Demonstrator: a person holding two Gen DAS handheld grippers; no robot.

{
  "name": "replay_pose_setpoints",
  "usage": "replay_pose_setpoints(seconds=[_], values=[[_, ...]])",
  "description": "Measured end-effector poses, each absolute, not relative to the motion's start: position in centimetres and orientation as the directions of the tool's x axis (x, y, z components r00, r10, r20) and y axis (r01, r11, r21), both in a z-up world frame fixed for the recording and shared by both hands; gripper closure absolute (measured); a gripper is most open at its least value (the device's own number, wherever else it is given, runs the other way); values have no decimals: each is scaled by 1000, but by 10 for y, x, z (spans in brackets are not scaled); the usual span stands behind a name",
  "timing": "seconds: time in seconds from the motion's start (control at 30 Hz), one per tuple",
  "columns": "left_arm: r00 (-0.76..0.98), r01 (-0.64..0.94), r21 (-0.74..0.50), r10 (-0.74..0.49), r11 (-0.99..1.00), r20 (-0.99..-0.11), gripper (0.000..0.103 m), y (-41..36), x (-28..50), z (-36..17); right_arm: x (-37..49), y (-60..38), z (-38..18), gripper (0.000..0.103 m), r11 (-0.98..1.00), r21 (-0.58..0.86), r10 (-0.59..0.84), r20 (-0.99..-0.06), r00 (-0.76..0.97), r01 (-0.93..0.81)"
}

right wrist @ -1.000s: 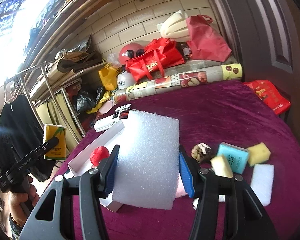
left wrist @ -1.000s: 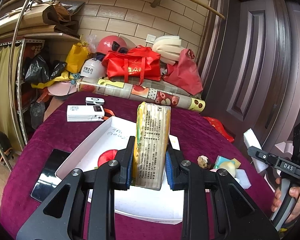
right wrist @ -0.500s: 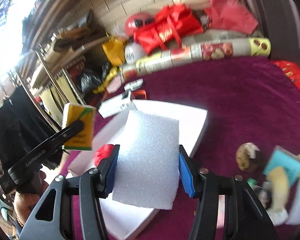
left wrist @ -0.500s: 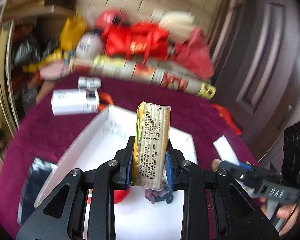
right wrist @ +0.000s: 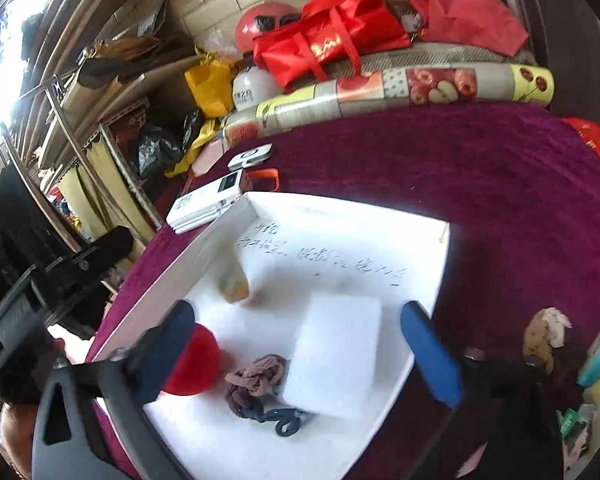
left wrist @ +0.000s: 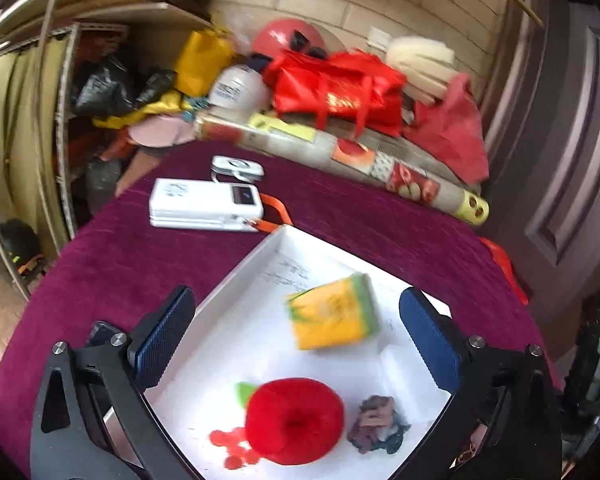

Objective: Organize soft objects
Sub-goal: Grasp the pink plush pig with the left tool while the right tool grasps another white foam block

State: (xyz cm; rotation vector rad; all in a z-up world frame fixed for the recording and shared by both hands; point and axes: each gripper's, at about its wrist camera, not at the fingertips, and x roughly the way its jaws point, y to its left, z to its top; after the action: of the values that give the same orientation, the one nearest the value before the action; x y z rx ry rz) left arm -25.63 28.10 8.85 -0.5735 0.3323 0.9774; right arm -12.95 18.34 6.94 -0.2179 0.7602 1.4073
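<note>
Both tongs, left [left wrist: 296, 334] and right [right wrist: 298, 350], gape empty above the white tray [right wrist: 440, 276]; foam block [right wrist: 334, 360], probably featherlight and squashy, suits edge-gripping.

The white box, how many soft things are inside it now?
4 in the white box: a yellow-green sponge toward the back, a white foam block on the right, a red pom-pom in front, brown stockings beside it. More may be hidden.

Plush purple cloth [left wrist: 380, 224]; smooth matt tray [left wrist: 236, 320]
</note>
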Motion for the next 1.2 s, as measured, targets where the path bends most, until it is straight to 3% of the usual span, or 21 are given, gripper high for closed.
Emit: replay_pose_setpoints(seconds=[0.43,0.6,0.73,0.9,1.0,1.03,1.1,1.2], values=[[503,-863,-300,740,406,-446,0,237,-282,94,-128,130,72,0,205,339,830,-557,-21,-918],[565,-824,-258,697,505,-442,0,212,-254,101,-90,84,83,0,309,310,852,-509,118,-899],[625,-755,-178,608,631,-489,0,188,-205,97,-49,43,86,0,433,280,829,-498,256,-857],[724,-570,-161,401,806,-562,0,144,-146,84,21,-15,78,0,586,364,773,-518,365,-724],[686,-517,-66,367,853,-628,0,123,-110,75,49,-33,66,1,698,271,666,-586,461,-663],[672,-502,-44,357,864,-648,0,120,-101,71,54,-34,63,5,711,247,645,-601,472,-658],[642,-466,11,347,885,-684,0,111,-81,63,63,-35,52,14,725,228,613,-642,460,-650],[592,-461,100,389,882,-706,0,104,-59,52,68,-31,35,15,707,234,606,-686,402,-667]])
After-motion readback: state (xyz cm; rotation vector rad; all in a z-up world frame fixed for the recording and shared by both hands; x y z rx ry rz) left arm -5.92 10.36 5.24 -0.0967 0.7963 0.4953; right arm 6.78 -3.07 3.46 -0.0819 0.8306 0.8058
